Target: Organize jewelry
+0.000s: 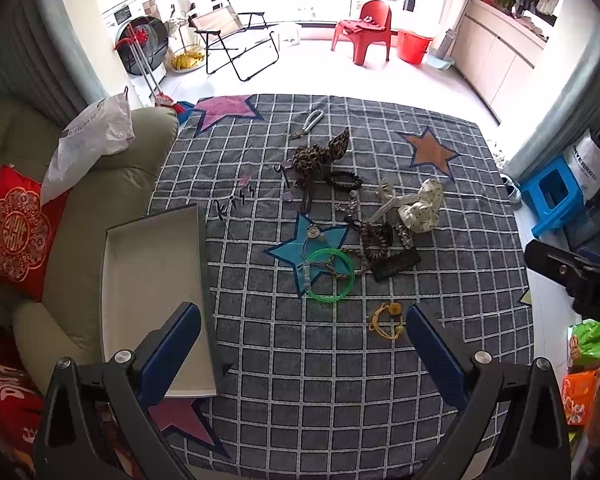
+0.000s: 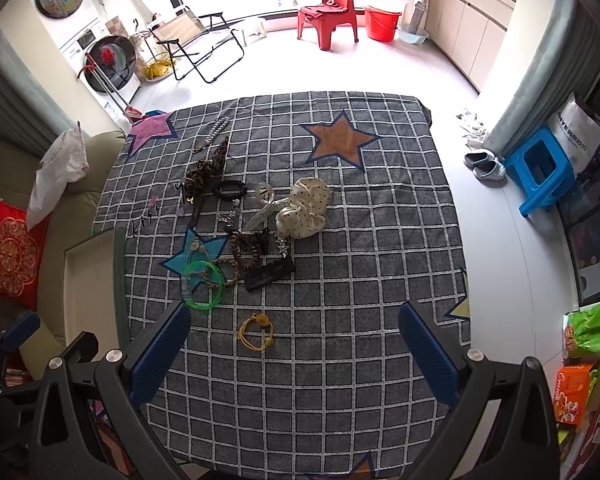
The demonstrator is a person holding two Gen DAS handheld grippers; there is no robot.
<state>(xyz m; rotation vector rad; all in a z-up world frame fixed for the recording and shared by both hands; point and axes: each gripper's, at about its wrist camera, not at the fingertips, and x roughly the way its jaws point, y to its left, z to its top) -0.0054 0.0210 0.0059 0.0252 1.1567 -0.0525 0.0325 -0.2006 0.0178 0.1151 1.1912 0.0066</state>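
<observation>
So both grippers are hanging over the near edge of the table with nothing in them. The left gripper [image 1: 302, 334] has its blue fingers spread wide, and the right gripper [image 2: 294, 330] is just as wide apart, empty too.

All the jewelry sits in a loose pile around the middle of the checked tablecloth [image 2: 340, 380] (the one with the coloured stars). The green bangle [image 1: 330, 276] lies on the blue star, overlapping a braided cord, with a black comb [image 1: 396, 264] just beside it. Behind those are a leopard-print scrunchie [image 1: 320, 156], a black hair tie [image 1: 344, 179], a clear hair claw [image 2: 265, 204] and a cream polka-dot scrunchie [image 2: 304, 208]. A pearl string [image 2: 216, 132] sits off at the far side, well apart from the heap.

Closest to the grippers is a yellow hair tie [image 2: 256, 331], lying on its own.

The white tray [image 1: 152, 280] is at the left edge of the table, next to the sofa [image 1: 112, 200].
</observation>
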